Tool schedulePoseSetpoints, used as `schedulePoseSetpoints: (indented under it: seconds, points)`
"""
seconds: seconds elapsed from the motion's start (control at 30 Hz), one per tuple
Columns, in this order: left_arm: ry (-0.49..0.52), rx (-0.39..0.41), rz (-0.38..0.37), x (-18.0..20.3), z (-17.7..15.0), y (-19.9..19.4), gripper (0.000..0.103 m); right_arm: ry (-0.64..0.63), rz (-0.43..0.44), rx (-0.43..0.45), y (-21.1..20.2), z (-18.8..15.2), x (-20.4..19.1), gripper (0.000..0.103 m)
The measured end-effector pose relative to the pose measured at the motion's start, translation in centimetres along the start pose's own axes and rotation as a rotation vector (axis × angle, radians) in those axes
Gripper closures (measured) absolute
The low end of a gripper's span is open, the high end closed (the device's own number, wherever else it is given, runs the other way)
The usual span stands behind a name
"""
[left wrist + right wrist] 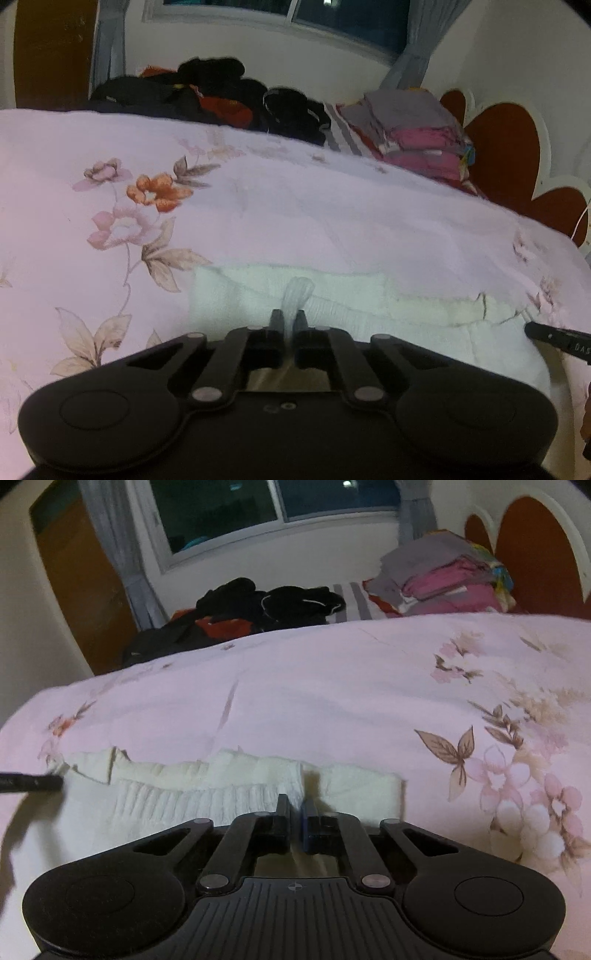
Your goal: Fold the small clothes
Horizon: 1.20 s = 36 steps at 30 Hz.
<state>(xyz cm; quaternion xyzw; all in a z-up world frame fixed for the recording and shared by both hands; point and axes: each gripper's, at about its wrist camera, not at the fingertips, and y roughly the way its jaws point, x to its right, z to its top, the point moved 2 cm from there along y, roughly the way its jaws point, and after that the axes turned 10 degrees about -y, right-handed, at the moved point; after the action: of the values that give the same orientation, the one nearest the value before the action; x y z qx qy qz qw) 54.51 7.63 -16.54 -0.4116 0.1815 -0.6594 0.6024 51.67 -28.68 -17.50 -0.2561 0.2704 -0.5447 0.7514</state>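
Note:
A small white ribbed garment (351,306) lies flat on the pink flowered bedspread (110,206), close in front of both grippers. My left gripper (290,319) is shut on a pinch of the white garment, which bulges up between its fingers. In the right wrist view the same garment (177,794) spreads left of centre. My right gripper (296,805) is shut on a fold of it near its right part. The tip of the right gripper shows at the left wrist view's right edge (554,338); the left gripper's tip shows at the right wrist view's left edge (29,782).
A heap of dark and red clothes (207,96) lies at the far side of the bed. A stack of folded grey and pink clothes (417,129) sits by the red headboard (506,147). A window with curtains (258,513) is behind.

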Motion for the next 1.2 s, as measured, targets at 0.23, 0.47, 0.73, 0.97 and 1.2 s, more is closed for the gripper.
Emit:
schedulePoseSetpoints:
  seconds: [0.23,0.47,0.73,0.97,1.2]
  points:
    - [-0.034,0.133,-0.008,0.3,0.8,-2.1,0.099,0.044,-0.029,0.143,-2.4,1.0,0.2,0.100]
    - [-0.066,0.083,0.093,-0.7,0.0,1.3,0.099,0.090,-0.113,0.044,0.8,0.2,0.7,0.100]
    - [-0.022,0.081,0.116,-0.7,0.0,0.3,0.080,0.091,-0.119,0.069,-0.9,0.2,0.8,0.099]
    - [0.032,0.123,0.115,0.8,-0.6,-2.7,0.042,0.066,-0.090,0.092,-2.4,1.1,-1.3,0.098]
    - [0.047,0.111,0.097,2.4,-0.5,-3.3,0.038,0.052,-0.146,0.096,-2.5,1.5,-1.7,0.046]
